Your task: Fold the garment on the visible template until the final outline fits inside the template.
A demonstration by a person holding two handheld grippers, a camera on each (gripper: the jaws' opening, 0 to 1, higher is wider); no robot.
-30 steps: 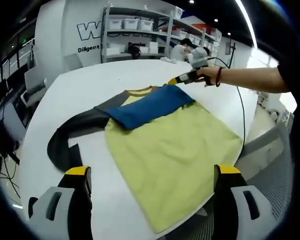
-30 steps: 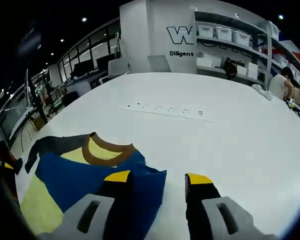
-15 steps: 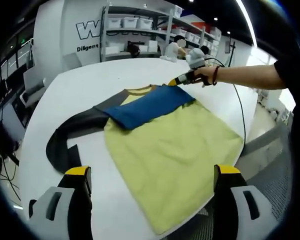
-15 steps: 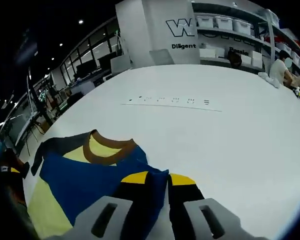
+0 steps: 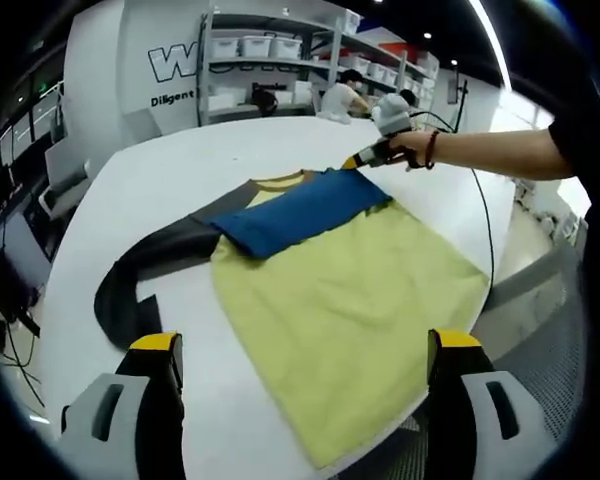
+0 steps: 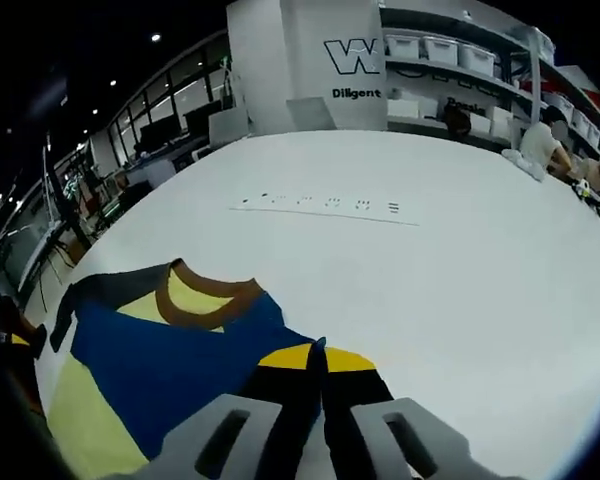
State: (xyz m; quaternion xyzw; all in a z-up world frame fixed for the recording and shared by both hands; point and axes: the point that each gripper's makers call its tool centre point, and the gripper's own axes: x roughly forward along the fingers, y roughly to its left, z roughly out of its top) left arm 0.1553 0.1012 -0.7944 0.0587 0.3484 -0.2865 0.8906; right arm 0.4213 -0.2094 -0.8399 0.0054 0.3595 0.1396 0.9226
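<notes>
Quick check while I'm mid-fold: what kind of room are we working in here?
Probably a lab or workshop floor. Metal shelving along the back wall holds white storage bins, a wall carries a large printed logo, and people sit working near the shelves. The shirt lies on a big white table.

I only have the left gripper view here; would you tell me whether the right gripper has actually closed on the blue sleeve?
Observer: Yes, in the right gripper view the right gripper has its jaws pressed together on the edge of the blue sleeve.
Operator: Thank you. Is anything lying beyond the collar on that side?
Observer: A long white power strip lies on the table past the brown collar.
</notes>
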